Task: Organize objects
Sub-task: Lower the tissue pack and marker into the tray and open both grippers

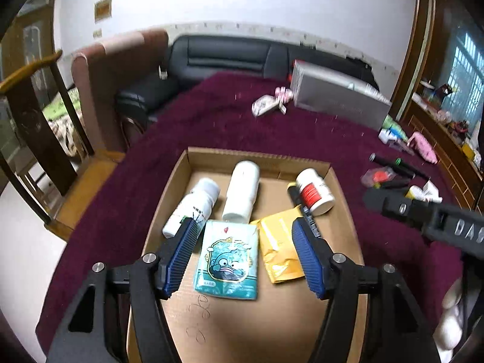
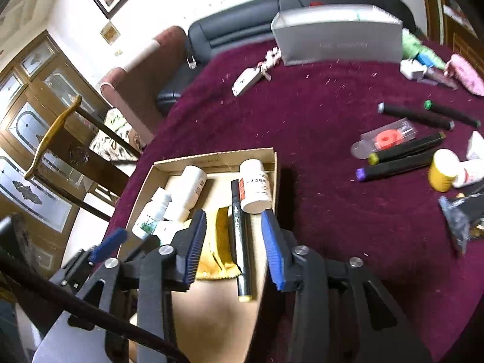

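A cardboard tray (image 1: 178,181) (image 2: 145,181) sits on a maroon cloth. It holds three white bottles (image 1: 242,192), a teal cartoon packet (image 1: 228,257), a gold packet (image 1: 279,248) (image 2: 216,257) and a black marker (image 2: 242,242). My left gripper (image 1: 245,239) is open and empty above the teal packet. My right gripper (image 2: 234,230) is open and empty above the marker and gold packet. Loose on the cloth to the right lie several black markers (image 2: 405,148), a clear case with an orange disc (image 2: 384,139) and a yellow bottle (image 2: 443,169).
A silver box (image 2: 335,40) stands at the far side of the table, with a white tag (image 2: 246,80) near it. A pink pouch (image 2: 467,72) and small items lie far right. A black sofa (image 1: 224,54) and a wooden chair (image 1: 36,115) border the table.
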Demonstrator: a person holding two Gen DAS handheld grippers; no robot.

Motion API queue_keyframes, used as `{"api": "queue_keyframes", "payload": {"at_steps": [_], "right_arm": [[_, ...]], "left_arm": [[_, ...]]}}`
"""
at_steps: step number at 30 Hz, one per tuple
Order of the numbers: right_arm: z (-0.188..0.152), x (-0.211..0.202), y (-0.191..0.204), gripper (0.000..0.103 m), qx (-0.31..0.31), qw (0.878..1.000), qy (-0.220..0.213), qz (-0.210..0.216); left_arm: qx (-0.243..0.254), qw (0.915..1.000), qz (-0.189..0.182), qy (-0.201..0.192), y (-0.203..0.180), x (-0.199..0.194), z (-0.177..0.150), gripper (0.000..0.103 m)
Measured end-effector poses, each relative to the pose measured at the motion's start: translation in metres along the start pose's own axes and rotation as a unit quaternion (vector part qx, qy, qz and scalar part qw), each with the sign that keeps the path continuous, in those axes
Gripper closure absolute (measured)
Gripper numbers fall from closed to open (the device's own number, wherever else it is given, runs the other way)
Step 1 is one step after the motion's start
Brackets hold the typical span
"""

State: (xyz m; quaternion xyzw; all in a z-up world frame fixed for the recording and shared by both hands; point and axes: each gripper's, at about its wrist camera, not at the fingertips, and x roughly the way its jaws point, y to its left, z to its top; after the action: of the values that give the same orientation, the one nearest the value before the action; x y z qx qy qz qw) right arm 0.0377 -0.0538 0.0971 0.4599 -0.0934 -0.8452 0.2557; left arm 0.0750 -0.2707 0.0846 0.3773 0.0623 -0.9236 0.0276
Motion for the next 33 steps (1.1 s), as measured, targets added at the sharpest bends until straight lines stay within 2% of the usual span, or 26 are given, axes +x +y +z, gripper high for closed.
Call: {"api": "queue_keyframes", "payload": {"at_steps": [6,17,33], "right_arm": [[-0.019,-0.026,-0.002,0.056,-0.007,0.999,-0.033,-0.011],[-0.043,-0.059,-0.021,0.053,-0.011,0.998,-0.054,-0.022],[-0.054,-0.084,-0.051,0.049,0.009,0.997,-0.075,-0.02]], "left_arm": [[0.009,0.9988,0.005,-0.047,-0.018,-0.035,-0.003,0.042],[0.041,0.9956,0.017,-0.083,-0.056,-0.068,-0.009,0.04],[0.083,0.9921,0.023,-0.091,-0.105,-0.085,-0.018,0.039]]}}
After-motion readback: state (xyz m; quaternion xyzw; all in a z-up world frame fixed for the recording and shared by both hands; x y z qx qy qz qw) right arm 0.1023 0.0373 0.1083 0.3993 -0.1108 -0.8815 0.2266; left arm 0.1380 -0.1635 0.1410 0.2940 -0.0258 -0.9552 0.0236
